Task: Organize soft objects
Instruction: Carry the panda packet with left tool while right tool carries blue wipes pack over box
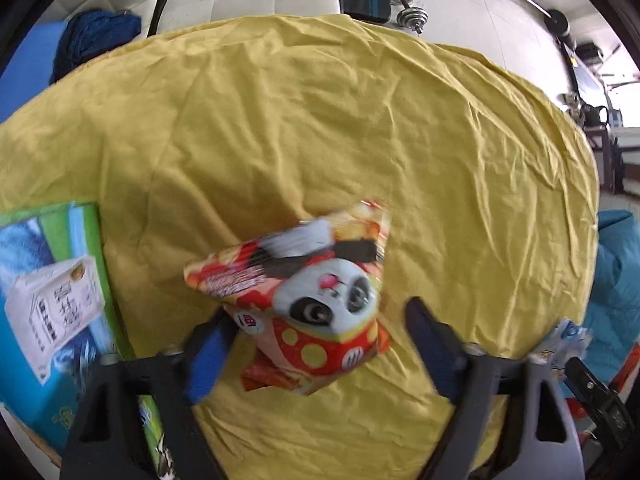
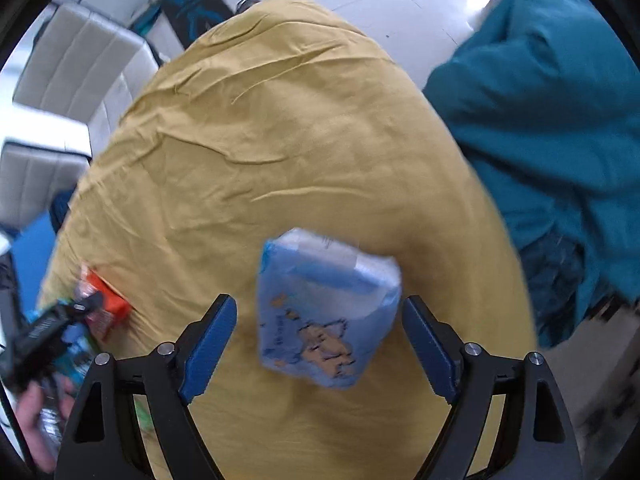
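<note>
A red and orange snack bag with a panda face (image 1: 308,300) lies on the yellow cloth (image 1: 320,128), between the wide-open fingers of my left gripper (image 1: 316,332); the left pad (image 1: 208,356) is at its edge. In the right wrist view a light blue tissue pack (image 2: 324,308) lies on the same yellow cloth (image 2: 280,152), between the open fingers of my right gripper (image 2: 320,328), touching neither pad. The snack bag (image 2: 104,312) and the other gripper (image 2: 44,336) show at that view's left edge. The tissue pack (image 1: 568,340) shows at the left view's right edge.
A green and blue box with a white carton picture (image 1: 52,304) lies at the cloth's left edge. A teal blanket (image 2: 552,120) lies right of the cloth. A dark blue cloth (image 1: 96,40), white cushions (image 2: 76,76), and dumbbells (image 1: 408,4) are beyond.
</note>
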`<control>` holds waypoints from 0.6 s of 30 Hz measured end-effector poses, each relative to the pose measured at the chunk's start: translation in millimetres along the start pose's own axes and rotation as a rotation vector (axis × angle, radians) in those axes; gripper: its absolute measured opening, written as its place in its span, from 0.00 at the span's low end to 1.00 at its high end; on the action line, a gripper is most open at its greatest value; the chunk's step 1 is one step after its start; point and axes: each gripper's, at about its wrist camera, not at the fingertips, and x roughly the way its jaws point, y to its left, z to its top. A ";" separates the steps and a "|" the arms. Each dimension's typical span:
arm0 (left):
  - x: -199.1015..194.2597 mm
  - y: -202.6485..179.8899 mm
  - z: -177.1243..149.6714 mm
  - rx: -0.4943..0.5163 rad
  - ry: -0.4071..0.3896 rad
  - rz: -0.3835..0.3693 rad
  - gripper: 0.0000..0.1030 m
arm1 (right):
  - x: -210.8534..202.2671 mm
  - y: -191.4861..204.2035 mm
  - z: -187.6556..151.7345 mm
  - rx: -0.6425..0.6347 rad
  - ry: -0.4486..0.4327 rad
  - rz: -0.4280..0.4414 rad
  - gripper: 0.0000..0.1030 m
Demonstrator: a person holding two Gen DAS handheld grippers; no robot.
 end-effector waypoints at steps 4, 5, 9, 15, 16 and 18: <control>4.5 -25.0 -8.7 0.146 -0.029 0.072 0.49 | 16.1 8.4 -13.8 0.099 0.025 0.064 0.84; 3.5 -29.9 -12.6 0.175 -0.034 0.078 0.48 | 24.7 6.9 -14.9 0.109 0.036 0.073 0.84; 6.2 -40.3 -25.9 0.245 -0.028 0.075 0.48 | 47.3 12.0 -8.7 0.133 0.035 0.026 0.84; 19.0 -35.6 -22.1 0.215 -0.033 0.069 0.50 | 59.5 14.8 -6.5 0.118 0.028 -0.029 0.83; 19.1 -34.6 -22.3 0.219 -0.033 0.073 0.49 | 59.8 15.2 -8.3 0.104 0.022 -0.044 0.82; 18.3 -35.0 -22.6 0.223 -0.039 0.076 0.48 | 59.8 18.1 -11.6 0.077 0.014 -0.068 0.70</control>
